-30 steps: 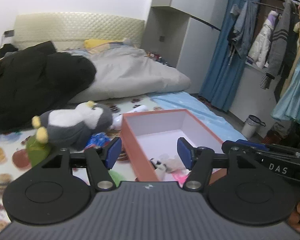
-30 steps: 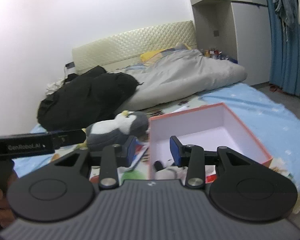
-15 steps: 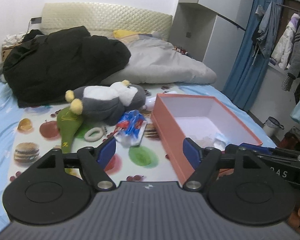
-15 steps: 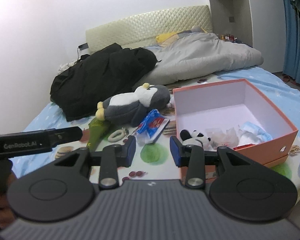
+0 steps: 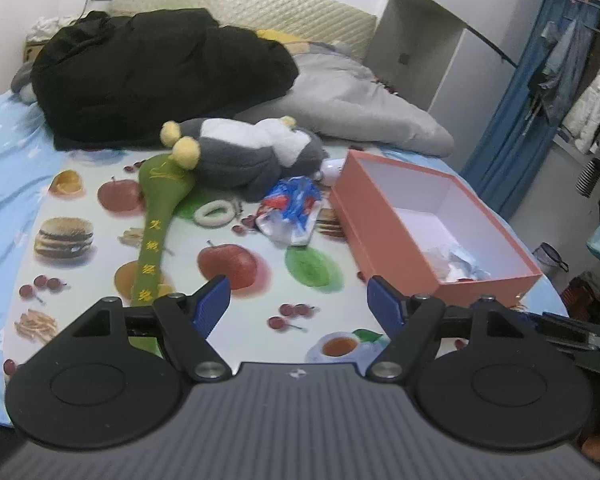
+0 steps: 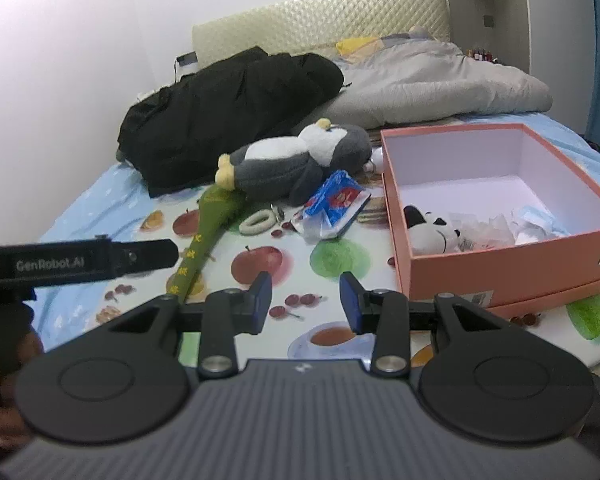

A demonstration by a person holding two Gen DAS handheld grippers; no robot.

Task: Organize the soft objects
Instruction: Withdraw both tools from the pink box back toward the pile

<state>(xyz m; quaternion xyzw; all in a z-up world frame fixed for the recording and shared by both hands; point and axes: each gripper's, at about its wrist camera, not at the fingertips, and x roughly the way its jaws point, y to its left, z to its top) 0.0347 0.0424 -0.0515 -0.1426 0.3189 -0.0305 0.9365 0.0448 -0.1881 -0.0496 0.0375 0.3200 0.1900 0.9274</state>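
A grey and white penguin plush (image 5: 252,156) (image 6: 300,160) lies on the fruit-print mat (image 5: 100,248). A long green plush (image 5: 160,216) (image 6: 208,232) stretches from under its feet. Beside them lie a white fabric ring (image 5: 216,214) (image 6: 256,222) and a blue, red and white plastic packet (image 5: 292,212) (image 6: 332,204). To the right, the open orange box (image 5: 380,236) (image 6: 500,272) holds a panda plush (image 6: 428,232) and crumpled wrappers (image 5: 456,264). My left gripper (image 5: 298,304) is open wide over the mat with nothing between its jaws. My right gripper (image 6: 306,298) is open more narrowly, also with nothing in it.
A black coat (image 5: 160,72) and a grey duvet (image 5: 360,108) are heaped behind the toys against the padded headboard (image 6: 320,20). A blue curtain (image 5: 512,140), hanging clothes and a small bin (image 5: 550,256) stand off the bed's right side.
Both grippers have come down and forward over the mat, so the toys and box now show from above. The left jaws stand wider than a second ago. The right jaws are unchanged.
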